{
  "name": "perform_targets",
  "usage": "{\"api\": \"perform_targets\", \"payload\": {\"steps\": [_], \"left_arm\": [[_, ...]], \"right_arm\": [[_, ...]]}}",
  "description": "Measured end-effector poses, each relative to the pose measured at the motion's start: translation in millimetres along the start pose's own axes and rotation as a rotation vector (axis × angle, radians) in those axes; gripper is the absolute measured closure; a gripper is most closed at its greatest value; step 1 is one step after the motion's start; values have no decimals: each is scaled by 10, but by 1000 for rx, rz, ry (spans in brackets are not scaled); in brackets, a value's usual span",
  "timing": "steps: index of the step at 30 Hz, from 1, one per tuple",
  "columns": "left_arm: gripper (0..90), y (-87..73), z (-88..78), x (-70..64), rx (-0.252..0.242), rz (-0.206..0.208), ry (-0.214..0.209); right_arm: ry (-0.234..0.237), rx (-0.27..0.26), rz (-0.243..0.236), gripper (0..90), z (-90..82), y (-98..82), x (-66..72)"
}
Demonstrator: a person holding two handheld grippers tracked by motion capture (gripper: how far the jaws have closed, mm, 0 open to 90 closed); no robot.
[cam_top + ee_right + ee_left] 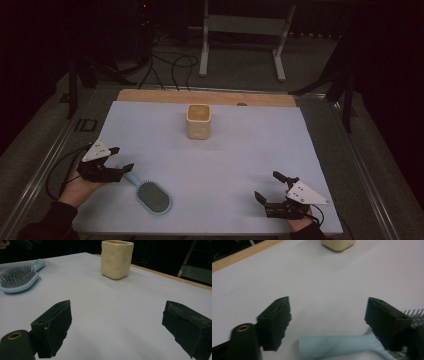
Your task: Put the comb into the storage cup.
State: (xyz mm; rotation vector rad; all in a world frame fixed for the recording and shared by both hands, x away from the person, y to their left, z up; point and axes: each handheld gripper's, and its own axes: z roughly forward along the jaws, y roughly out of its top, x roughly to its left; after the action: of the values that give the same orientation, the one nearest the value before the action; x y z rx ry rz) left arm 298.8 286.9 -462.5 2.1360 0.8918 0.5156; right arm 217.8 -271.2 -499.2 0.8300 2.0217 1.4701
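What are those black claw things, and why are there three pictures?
A person holds a pinching tool in each hand: the left gripper and the right gripper. One camera looks down from above; one small camera rides on each gripper, looking past its two black jaws. On the white table cover lie a light blue hairbrush and a yellowish cup. Nothing is held yet. The left gripper's open jaws stand either side of the brush handle without pinching it. The right gripper is open, with nothing between its jaws.
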Motion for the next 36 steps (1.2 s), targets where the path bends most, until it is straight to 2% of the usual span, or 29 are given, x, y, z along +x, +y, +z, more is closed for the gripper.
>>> {"api": "perform_targets", "payload": {"steps": [2, 4, 6, 7, 9, 11, 13, 14, 19, 22, 28, 36], "left_arm": [[260, -4, 17, 9, 4, 0, -5], [368, -6, 53, 23, 20, 4, 6], [393, -9, 83, 36, 24, -1, 13], [462, -8, 114, 52, 41, -1, 6], [474, -7, 130, 57, 56, 5, 8], [563, -9, 183, 65, 89, 14, 9], [583, -11, 200, 69, 101, 16, 11], [638, -14, 228, 76, 114, 21, 8], [774, -23, 273, 95, 134, 27, 4], [880, -37, 307, 118, 172, 50, 24], [900, -60, 342, 166, 203, 51, 14], [900, -98, 418, 172, 246, 65, -37]], "right_arm": [[0, 2, 3, 87, 0, -1, 0], [3, 0, 4, 88, -3, 1, 0], [3, -3, 0, 87, 1, 2, 2], [6, 0, 5, 87, 0, -1, 1], [5, 0, 3, 88, -1, 0, 0], [5, -3, 0, 87, 2, 1, 2], [9, 0, 5, 88, 1, -1, 1], [10, 1, 7, 88, 2, -1, 1], [12, 1, 6, 88, 6, -3, -1], [14, -2, 4, 88, 3, 0, -1], [15, 1, 7, 88, 7, 0, 1], [20, 3, 11, 88, 10, -4, -1]]}}
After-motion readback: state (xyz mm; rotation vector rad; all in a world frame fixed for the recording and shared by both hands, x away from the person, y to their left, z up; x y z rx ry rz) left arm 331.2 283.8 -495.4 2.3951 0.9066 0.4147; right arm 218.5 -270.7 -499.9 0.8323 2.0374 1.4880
